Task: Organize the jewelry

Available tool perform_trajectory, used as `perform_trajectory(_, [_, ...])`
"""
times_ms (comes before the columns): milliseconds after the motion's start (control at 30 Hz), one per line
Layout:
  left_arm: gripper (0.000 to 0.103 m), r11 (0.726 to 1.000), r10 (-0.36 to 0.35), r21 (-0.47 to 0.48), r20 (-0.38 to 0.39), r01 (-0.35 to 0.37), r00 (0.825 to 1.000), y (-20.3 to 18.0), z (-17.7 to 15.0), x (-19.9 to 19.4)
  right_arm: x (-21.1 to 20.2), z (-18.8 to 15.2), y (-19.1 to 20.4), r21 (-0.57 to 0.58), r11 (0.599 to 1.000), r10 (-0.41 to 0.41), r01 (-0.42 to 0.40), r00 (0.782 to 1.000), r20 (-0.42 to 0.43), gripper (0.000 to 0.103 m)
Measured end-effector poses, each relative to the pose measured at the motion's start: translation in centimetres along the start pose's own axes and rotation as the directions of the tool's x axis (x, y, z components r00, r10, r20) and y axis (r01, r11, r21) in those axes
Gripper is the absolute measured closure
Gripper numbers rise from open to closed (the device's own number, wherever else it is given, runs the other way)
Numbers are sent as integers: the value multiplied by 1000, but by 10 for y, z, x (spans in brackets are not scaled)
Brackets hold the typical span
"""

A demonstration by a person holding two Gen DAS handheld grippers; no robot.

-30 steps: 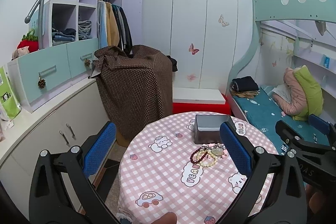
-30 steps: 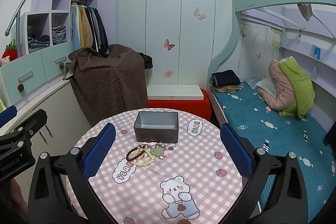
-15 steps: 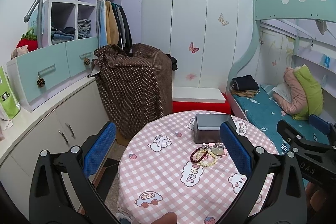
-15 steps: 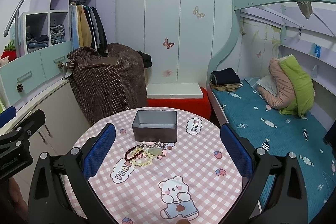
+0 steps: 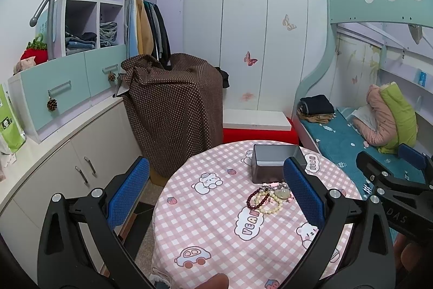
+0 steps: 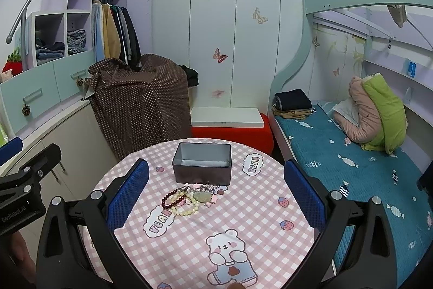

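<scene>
Jewelry pile (image 6: pixel 189 198): dark red bead bracelet, cream bead bracelets, a pale green pendant and small pink charms, heaped on the round counter (image 6: pixel 265 234) with its pink checked cloth. It lies just in front of the grey metal box (image 6: pixel 202 167), which stands open-topped; the nearest charms are close to the box's front wall, touching or not I cannot tell.

Your right tongs (image 6: pixel 215 199) are spread wide and hold nothing. The pile sits between the two blue pads in this view, nearer the left pad, out ahead of the tips and lower.

Your left tongs (image 5: pixel 215 198) are likewise wide apart and empty. From that camera the jewelry (image 5: pixel 268 198) lies toward the right pad, whose edge covers the pile's far right end; the box (image 5: pixel 276 165) is behind it, also partly hidden by that pad.

Both tongs hover above the counter (image 5: pixel 216 221), not touching the pile.
</scene>
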State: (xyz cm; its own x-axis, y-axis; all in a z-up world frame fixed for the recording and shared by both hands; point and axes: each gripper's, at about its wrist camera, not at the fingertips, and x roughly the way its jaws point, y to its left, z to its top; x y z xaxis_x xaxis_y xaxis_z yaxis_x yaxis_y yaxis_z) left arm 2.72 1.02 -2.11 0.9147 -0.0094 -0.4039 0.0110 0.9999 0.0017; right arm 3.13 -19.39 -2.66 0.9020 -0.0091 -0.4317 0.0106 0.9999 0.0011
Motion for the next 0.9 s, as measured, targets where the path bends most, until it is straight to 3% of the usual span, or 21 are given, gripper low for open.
perform_trajectory(433, [4,1000,-3,-1,3,3,1000,0,0,6,-2,5,-2,4,1000,-6,6,1000,13,7])
perform_trajectory(900, [5,1000,5,4,-47,-5,999,-1,-6,28,24,-2,-1,-3,1000,8,-8,999,-36,7])
